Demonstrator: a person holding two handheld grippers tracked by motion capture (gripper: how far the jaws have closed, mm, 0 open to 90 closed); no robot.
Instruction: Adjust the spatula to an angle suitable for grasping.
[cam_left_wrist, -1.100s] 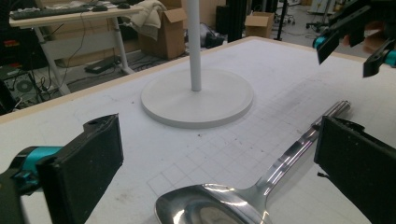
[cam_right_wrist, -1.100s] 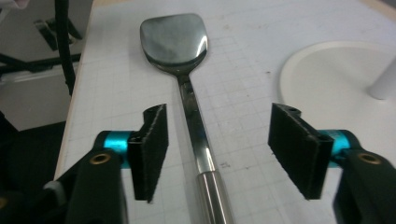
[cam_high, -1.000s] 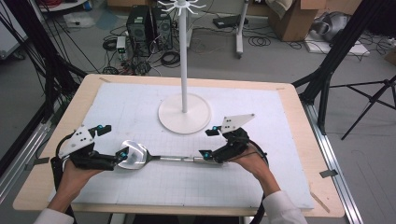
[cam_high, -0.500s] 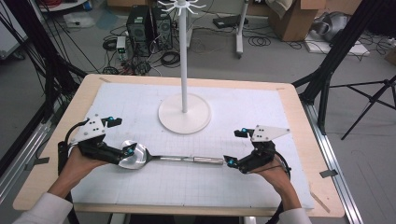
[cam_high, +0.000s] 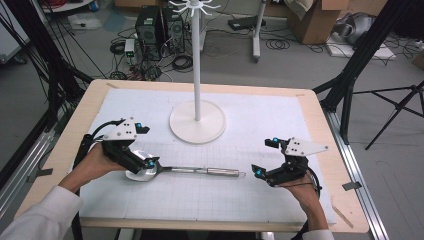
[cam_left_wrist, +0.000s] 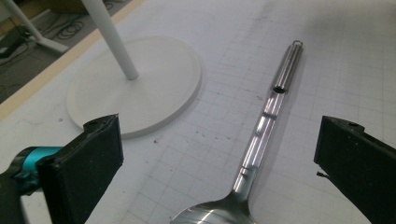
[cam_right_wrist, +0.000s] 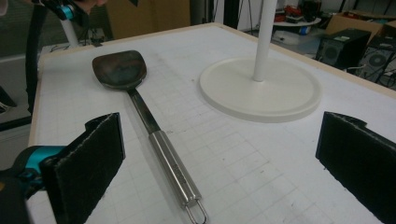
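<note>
A steel spoon (cam_high: 200, 171) lies flat on the white gridded mat, bowl to the left, handle with a hanging loop to the right. My left gripper (cam_high: 146, 146) hovers at the bowl with its jaws wide open. In the left gripper view the spoon's handle (cam_left_wrist: 266, 121) runs away between the open jaws of the left gripper (cam_left_wrist: 224, 135). My right gripper (cam_high: 265, 159) stands open just past the loop end, not touching it. The right gripper view has the spoon (cam_right_wrist: 154, 126) lying ahead of the right gripper (cam_right_wrist: 219, 140).
A white stand with a round base (cam_high: 197, 122) and a tall pole (cam_high: 196, 60) rises behind the spoon, hooks at its top. The base (cam_left_wrist: 140, 88) lies close to the handle. Wooden table edges (cam_high: 320, 125) frame the mat. Boxes and cables sit on the floor beyond.
My right gripper was at the spoon's handle; it has moved right and now stands apart from it. The left gripper has shifted slightly right, nearer the bowl.
</note>
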